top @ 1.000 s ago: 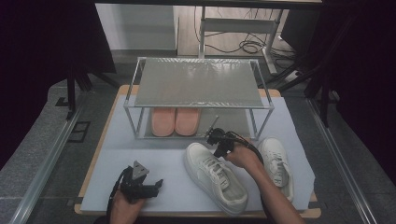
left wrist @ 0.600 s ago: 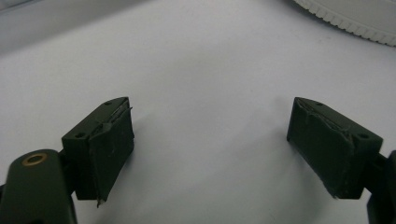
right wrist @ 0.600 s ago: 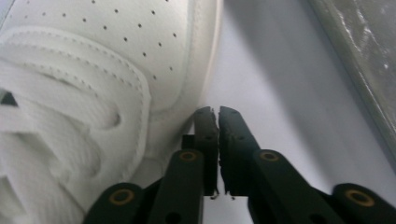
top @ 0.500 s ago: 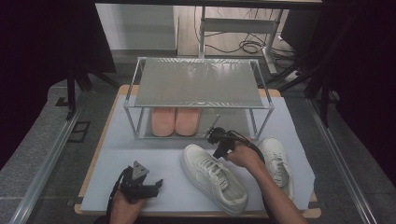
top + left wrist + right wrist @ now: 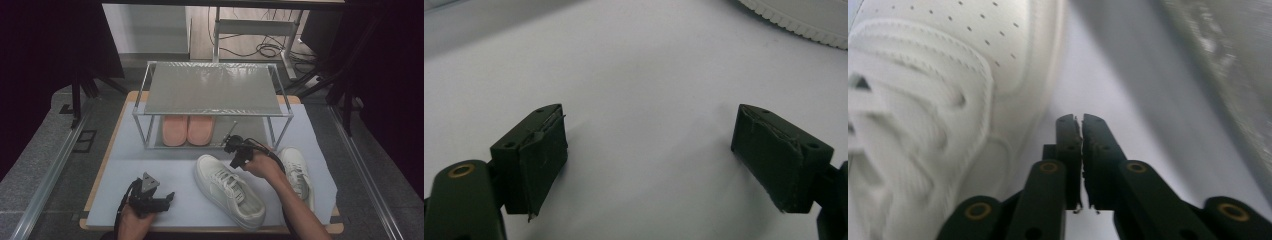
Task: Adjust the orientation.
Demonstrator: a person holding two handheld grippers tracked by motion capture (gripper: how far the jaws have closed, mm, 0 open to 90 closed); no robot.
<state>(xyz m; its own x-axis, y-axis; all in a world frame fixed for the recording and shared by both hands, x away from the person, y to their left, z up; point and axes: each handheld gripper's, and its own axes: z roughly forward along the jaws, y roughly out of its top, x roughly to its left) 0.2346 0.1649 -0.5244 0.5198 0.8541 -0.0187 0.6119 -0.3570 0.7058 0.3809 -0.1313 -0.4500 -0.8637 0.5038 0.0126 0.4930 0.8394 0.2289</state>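
The table (image 5: 115,145), wood-edged and covered by a pale grey mat, is bearing a metal rack (image 5: 214,90) with a ribbed, shiny top shelf, and a pair of pink slippers (image 5: 188,129) is sitting side by side on the rack's lower level. In front of the rack two white sneakers are lying on the mat: the left sneaker (image 5: 227,189) is lying at an angle, toe toward the rack, smooth and perforated at the toe with laces across the middle; the right sneaker (image 5: 297,170) is lying just beyond the person's right forearm. The right gripper (image 5: 235,152) is hovering at the left sneaker's toe, between it and the rack, its jaws having just been closing and now standing pressed together with nothing between them; in the right gripper view the sneaker's side is lying just left of the jaws, whether touching cannot be told. The left gripper (image 5: 162,200) is resting low on the mat near the table's front edge, well apart from the left sneaker, its jaws standing wide and gripping nothing, with bare mat between the pads (image 5: 544,160).
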